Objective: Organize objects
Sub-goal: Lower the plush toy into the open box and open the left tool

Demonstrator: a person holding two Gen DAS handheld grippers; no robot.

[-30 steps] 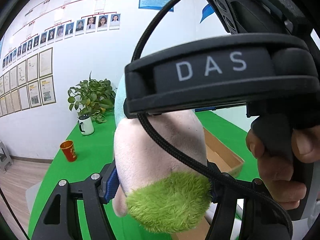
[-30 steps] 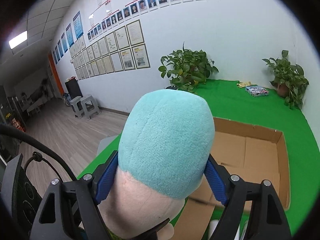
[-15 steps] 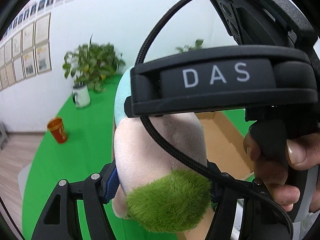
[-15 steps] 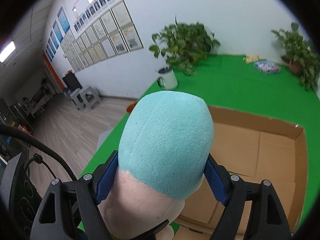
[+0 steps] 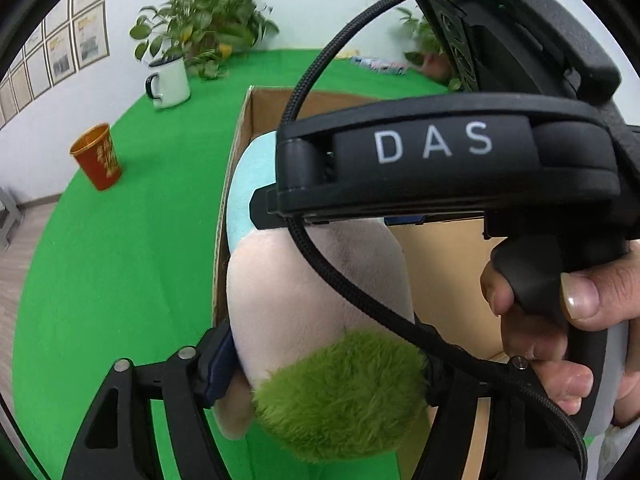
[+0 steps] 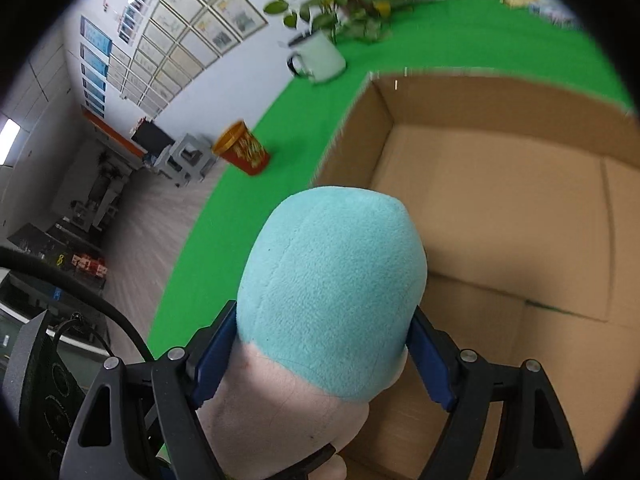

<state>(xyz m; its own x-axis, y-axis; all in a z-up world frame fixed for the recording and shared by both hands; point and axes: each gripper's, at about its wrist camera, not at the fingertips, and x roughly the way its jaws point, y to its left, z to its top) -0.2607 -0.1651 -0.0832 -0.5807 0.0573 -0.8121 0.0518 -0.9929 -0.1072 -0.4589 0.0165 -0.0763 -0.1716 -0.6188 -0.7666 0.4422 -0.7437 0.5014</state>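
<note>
A plush toy (image 5: pixel 312 312) is gripped from two sides. In the left wrist view the left gripper (image 5: pixel 324 364) is seen with its jaws spread wide and pressed against the toy's pale body just above a fuzzy green patch (image 5: pixel 340 396); the jaws have just been opening a little, with the toy between them, and the blue pads (image 5: pixel 218 364) are seen against the fabric. In the right wrist view the right gripper (image 6: pixel 322 356) is held wide as well, its blue pads (image 6: pixel 212 356) squeezed against the toy's teal end (image 6: pixel 332 288) on both sides. The toy is held above the near left corner of an open cardboard box (image 6: pixel 500 216), partly over the box floor and partly over its left wall. The box is set on a green cloth (image 5: pixel 120 260). A red cup (image 5: pixel 97 157) is seen on the cloth to the left of the box, and a white mug (image 5: pixel 168 82) farther back, near a potted plant (image 5: pixel 204 20) by the wall. In the left view the black body of the other gripper, marked DAS, is seen close in front, with a hand (image 5: pixel 560 332) wrapped round its handle and a braided cable (image 5: pixel 320 64) looped over the toy
</note>
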